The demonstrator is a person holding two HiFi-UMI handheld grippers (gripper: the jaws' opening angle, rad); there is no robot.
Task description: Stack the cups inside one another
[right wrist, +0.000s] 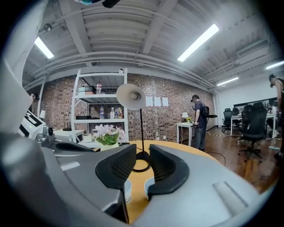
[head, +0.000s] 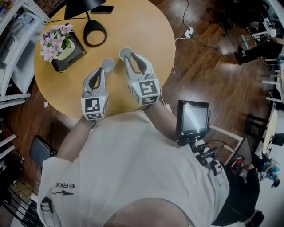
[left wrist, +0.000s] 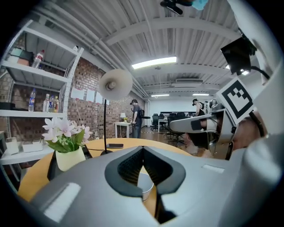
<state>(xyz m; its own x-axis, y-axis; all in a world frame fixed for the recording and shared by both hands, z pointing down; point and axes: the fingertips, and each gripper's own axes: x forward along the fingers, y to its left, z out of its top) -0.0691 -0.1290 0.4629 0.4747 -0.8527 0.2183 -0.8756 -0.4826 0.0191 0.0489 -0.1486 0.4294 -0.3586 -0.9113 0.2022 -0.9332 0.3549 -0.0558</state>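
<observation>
Two small white cups stand on the round wooden table (head: 146,26). One cup (head: 108,64) is just beyond the tips of my left gripper (head: 101,71); the other cup (head: 126,53) is beside the tips of my right gripper (head: 134,56). In the left gripper view the left gripper (left wrist: 142,150) has its jaws meeting at the tips with nothing in them, and a cup (left wrist: 144,186) shows below. In the right gripper view the right gripper (right wrist: 142,153) keeps a narrow empty gap, and both cups (right wrist: 126,190) (right wrist: 148,186) stand below it on the table.
A pot of pink flowers (head: 57,44) on a dark tray sits at the table's left. A black lamp base (head: 95,32) and a phone (head: 102,9) lie farther back. White shelves (head: 17,44) stand at the left, a small monitor (head: 193,117) at the right.
</observation>
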